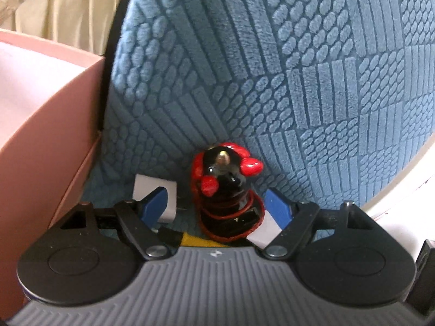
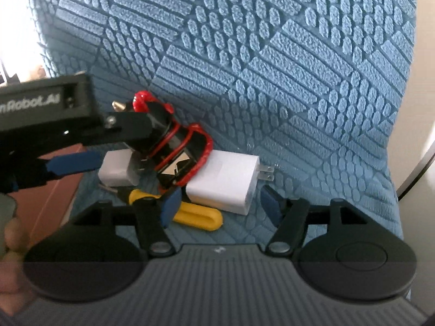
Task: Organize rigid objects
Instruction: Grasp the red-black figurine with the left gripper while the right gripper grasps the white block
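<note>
A black and red car charger (image 1: 225, 187) (image 2: 174, 141) lies tilted on a blue textured seat, across two white plug adapters. My left gripper (image 1: 217, 203) is open, its blue pads on either side of the charger without touching it; it also shows in the right wrist view (image 2: 89, 146) coming in from the left. My right gripper (image 2: 220, 203) is open and empty, hovering just in front of the large white adapter (image 2: 225, 182). A small white adapter (image 2: 118, 172) (image 1: 163, 193) lies left of the charger. A yellow-handled tool (image 2: 190, 214) lies in front.
A pink box (image 1: 40, 125) stands at the left of the seat, close to the pile. The blue cushioned backrest (image 1: 272, 68) rises right behind the objects. A pale curtain (image 1: 68, 8) hangs at far left.
</note>
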A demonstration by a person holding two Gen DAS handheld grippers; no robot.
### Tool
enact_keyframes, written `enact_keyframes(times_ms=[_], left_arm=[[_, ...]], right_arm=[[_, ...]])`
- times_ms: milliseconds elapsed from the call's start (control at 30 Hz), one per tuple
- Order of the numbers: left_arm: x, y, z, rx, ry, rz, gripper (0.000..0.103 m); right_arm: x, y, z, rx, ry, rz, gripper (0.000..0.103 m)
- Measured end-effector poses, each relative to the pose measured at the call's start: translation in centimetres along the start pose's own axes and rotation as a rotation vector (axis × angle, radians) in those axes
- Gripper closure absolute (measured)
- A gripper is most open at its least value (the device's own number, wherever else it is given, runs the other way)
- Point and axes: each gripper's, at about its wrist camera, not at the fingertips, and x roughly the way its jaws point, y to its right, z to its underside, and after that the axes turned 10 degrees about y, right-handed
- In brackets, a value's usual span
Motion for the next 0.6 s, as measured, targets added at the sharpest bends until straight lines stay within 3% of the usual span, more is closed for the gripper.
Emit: enact_keyframes(times_ms=[133, 333, 467, 600], left_arm=[[0.9, 0.2, 0.0, -0.01, 0.004, 0.013, 0.02], [2.1, 1.1, -0.1, 0.006, -0.003, -0.004, 0.021], [3.2, 1.7, -0.1, 0.028, -0.015, -0.018, 0.041], [3.4, 2.2, 0.0, 0.04, -0.024, -0.024, 0.042]], right_arm=[[0.4, -0.2, 0.0, 0.016, 0.003, 0.004, 0.037], [0.5, 0.2, -0.1, 0.021, -0.001, -0.009, 0.046], [0.0, 0.2, -0.6, 0.027, -0.017, 0.009, 0.047], [-0.3, 1.1, -1.4, 0.061, -0.025, 0.028, 0.047]])
